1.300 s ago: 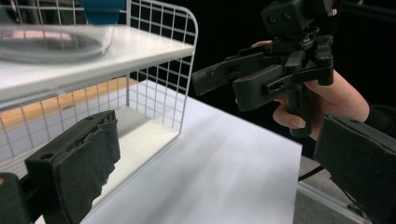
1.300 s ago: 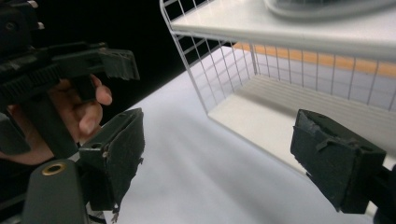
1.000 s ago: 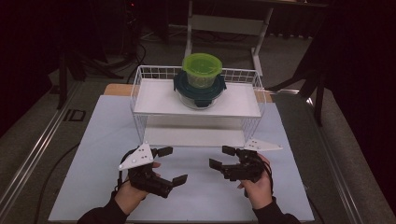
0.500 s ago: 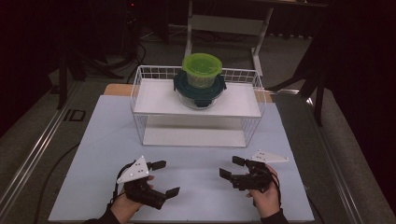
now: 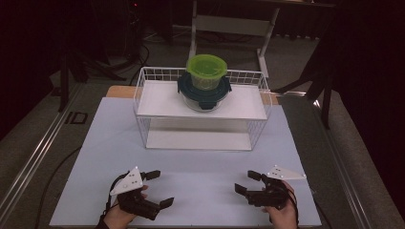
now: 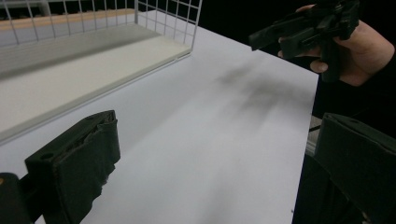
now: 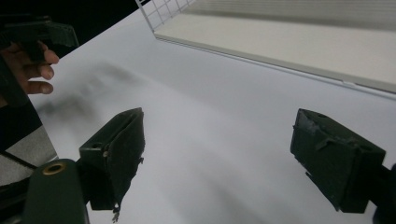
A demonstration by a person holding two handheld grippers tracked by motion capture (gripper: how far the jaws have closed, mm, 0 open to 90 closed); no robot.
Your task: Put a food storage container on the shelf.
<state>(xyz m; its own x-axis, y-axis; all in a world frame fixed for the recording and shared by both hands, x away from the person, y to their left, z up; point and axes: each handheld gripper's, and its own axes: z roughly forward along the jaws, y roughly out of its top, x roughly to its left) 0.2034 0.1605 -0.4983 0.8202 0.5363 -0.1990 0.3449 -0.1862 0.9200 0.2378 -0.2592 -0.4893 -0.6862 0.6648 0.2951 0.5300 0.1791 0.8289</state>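
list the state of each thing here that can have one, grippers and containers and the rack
left gripper: open, jaws wide apart, holding nothing, over the near edge of the table.
right gripper: open, holding nothing, near edge too.
green-lidded container: lid on, upright, stacked on the dark-lidded container.
dark-lidded container: lid on, upright, on the rack's upper shelf.
wire rack: upright; lower shelf bare.

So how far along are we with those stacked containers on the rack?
Nothing looks done yet: the green-lidded container sits on the dark-lidded container, both on the top shelf of the wire rack. In hand: nothing; the left gripper and right gripper are open, low over the white mat near the front edge. Left: probably the whole reach and grasp.
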